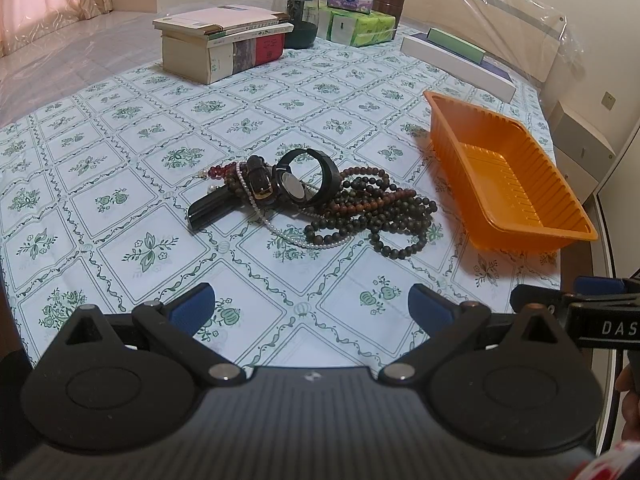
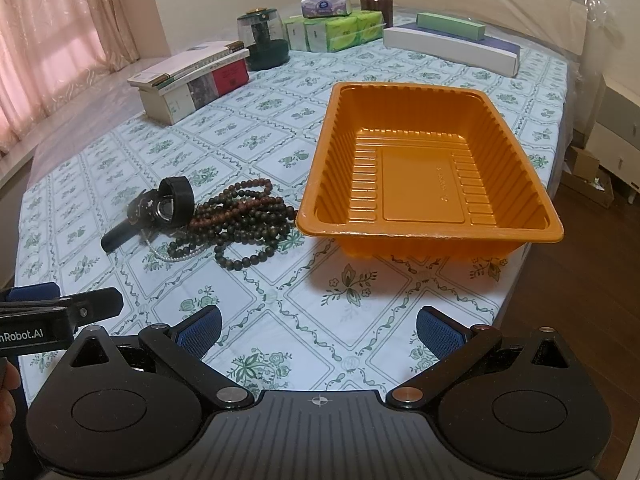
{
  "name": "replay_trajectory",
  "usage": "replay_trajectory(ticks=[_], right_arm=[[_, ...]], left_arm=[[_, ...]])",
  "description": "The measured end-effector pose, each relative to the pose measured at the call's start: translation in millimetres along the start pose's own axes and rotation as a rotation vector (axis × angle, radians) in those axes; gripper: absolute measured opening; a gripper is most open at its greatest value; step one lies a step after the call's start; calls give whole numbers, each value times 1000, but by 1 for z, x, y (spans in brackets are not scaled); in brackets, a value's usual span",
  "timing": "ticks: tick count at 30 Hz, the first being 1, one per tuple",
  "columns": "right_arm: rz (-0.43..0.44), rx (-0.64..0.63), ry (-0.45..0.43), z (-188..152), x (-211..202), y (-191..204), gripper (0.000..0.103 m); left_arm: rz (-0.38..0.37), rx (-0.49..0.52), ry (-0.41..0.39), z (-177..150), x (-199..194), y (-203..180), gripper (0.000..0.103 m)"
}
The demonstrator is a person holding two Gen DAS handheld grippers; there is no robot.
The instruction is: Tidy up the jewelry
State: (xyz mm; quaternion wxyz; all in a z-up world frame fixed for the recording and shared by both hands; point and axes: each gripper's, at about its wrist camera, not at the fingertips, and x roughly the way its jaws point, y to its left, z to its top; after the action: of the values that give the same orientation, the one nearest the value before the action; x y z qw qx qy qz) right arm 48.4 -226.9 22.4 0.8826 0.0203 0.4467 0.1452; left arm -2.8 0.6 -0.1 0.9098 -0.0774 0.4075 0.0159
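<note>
A tangled pile of jewelry lies on the patterned tablecloth: dark bead strands (image 1: 380, 208) (image 2: 240, 216), a black watch (image 1: 296, 180) (image 2: 168, 204), a white pearl string (image 1: 280, 232) and red beads (image 1: 220, 170). An empty orange plastic tray (image 1: 508, 184) (image 2: 424, 172) stands to the right of the pile. My left gripper (image 1: 312, 308) is open and empty, above the table in front of the pile. My right gripper (image 2: 320, 332) is open and empty, in front of the tray. Each gripper's finger shows at the edge of the other's view.
At the far end stand a stack of books (image 1: 224, 44) (image 2: 188, 80), a dark green jar (image 1: 298, 16) (image 2: 264, 36), tissue packs (image 1: 356, 20) (image 2: 332, 28), brown containers (image 1: 390, 0) and long flat boxes (image 1: 456, 60) (image 2: 452, 46). The table's right edge drops to a wooden floor (image 2: 580, 320).
</note>
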Motion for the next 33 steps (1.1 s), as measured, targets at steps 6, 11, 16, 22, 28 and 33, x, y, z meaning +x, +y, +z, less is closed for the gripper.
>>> replay_trajectory(ticks=[6, 11, 16, 22, 28, 33], right_arm=[[0, 0, 0, 1, -1, 0, 103], [-1, 0, 0, 1, 0, 0, 103], [0, -1, 0, 1, 0, 0, 103], [-1, 0, 0, 0, 0, 0, 103], [-1, -1, 0, 0, 0, -1, 103], [-1, 2, -1, 1, 0, -1, 103]], left_arm=[[0, 1, -1, 0, 0, 0, 102], [0, 1, 0, 0, 0, 0, 102], [-1, 2, 1, 0, 0, 0, 102], [-2, 2, 3, -2, 2, 0, 102], [-2, 3, 3, -2, 2, -1, 102], [-2, 3, 5, -2, 3, -1, 102]])
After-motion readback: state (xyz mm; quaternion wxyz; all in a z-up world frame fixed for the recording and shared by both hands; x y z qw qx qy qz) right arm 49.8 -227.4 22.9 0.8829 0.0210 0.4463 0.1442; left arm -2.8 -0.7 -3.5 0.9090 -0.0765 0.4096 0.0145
